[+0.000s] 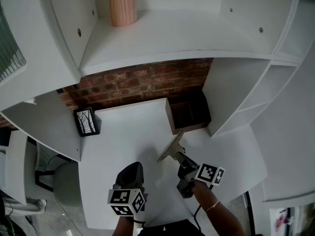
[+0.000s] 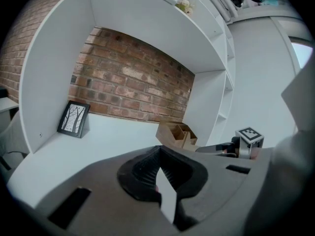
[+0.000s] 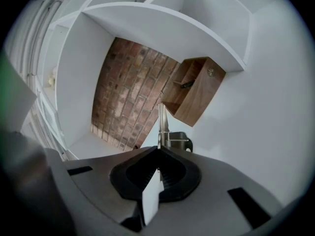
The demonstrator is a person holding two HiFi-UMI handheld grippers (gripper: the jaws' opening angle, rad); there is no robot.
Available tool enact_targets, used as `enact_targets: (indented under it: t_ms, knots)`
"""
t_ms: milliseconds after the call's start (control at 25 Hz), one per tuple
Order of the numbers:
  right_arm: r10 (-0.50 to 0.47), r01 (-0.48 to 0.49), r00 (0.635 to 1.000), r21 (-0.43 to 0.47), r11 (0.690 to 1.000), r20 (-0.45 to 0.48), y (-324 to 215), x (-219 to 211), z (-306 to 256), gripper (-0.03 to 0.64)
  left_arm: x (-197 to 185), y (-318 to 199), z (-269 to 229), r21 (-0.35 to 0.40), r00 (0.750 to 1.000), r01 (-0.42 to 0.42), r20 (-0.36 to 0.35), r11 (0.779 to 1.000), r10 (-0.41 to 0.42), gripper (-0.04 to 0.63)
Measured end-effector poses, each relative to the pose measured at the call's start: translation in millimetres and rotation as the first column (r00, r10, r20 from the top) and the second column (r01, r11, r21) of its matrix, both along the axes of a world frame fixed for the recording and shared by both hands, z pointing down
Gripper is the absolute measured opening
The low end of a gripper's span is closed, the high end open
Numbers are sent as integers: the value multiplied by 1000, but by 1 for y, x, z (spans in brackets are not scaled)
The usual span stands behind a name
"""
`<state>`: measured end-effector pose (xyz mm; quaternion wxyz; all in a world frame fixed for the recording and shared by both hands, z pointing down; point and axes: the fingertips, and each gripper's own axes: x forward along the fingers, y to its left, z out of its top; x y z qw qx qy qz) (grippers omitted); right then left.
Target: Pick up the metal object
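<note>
The metal object is a flat grey blade with a spring clip at its base. It slants over the white desk, just in front of the wooden box. My right gripper is shut on its near end. In the right gripper view the blade stands edge-on straight out of the closed jaws of the right gripper. I cannot tell whether its tip touches the desk. My left gripper hovers to the left, shut with nothing in it, and the left gripper shows the same in its own view.
A wooden organizer box stands at the back against the white shelf upright. A small framed picture leans at the back left before the brick wall. A ribbed vase sits on the shelf above.
</note>
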<state>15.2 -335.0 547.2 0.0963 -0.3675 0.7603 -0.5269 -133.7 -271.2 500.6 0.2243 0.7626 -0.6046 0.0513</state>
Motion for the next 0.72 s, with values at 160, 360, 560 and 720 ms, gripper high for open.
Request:
enact_targets:
  t_ms: [160, 360, 560, 720]
  knots:
    - [-13, 22, 997, 137, 990, -70, 14, 1, -36, 7, 6, 5, -16, 41, 1000, -19, -1, 999, 19, 9]
    - [13, 39, 985, 290, 956, -174, 35, 9, -75, 7, 17, 11, -40, 106, 998, -66, 25, 992, 63, 9]
    - [50, 58, 965, 396, 916, -256, 57, 14, -102, 7, 26, 20, -55, 145, 994, -105, 50, 984, 99, 9]
    - [73, 88, 944, 459, 884, -321, 74, 13, -117, 6, 31, 29, -63, 166, 991, -130, 62, 978, 122, 9]
